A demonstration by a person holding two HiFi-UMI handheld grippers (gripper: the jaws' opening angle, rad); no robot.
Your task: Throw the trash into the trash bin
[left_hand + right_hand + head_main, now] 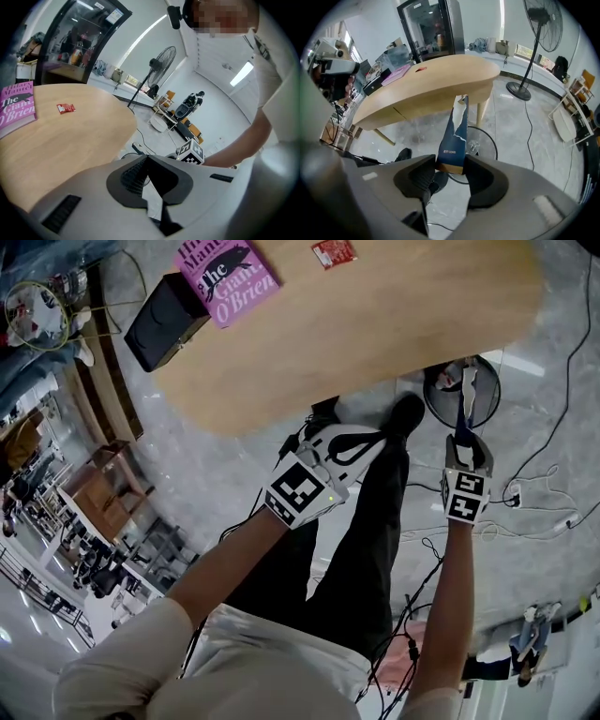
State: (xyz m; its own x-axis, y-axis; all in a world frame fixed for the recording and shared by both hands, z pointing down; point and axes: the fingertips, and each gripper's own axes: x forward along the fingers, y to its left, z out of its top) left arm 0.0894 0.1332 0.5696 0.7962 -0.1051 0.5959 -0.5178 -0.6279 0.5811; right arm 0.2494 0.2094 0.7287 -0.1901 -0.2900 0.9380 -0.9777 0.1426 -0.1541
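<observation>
Your right gripper clamps torn, glossy blue wrapper over round black-rimmed bin; left gripper closed, empty.

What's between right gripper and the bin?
Just the blue wrapper that the right gripper holds, pointing at the bin. Seen in right gripper view.

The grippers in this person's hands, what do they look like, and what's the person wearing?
Both the left gripper and right gripper are pale grey moulded shells with black ribbed pads. Each carries a white cube printed with black square markers. The person wears a light short-sleeved top and black trousers.
</observation>
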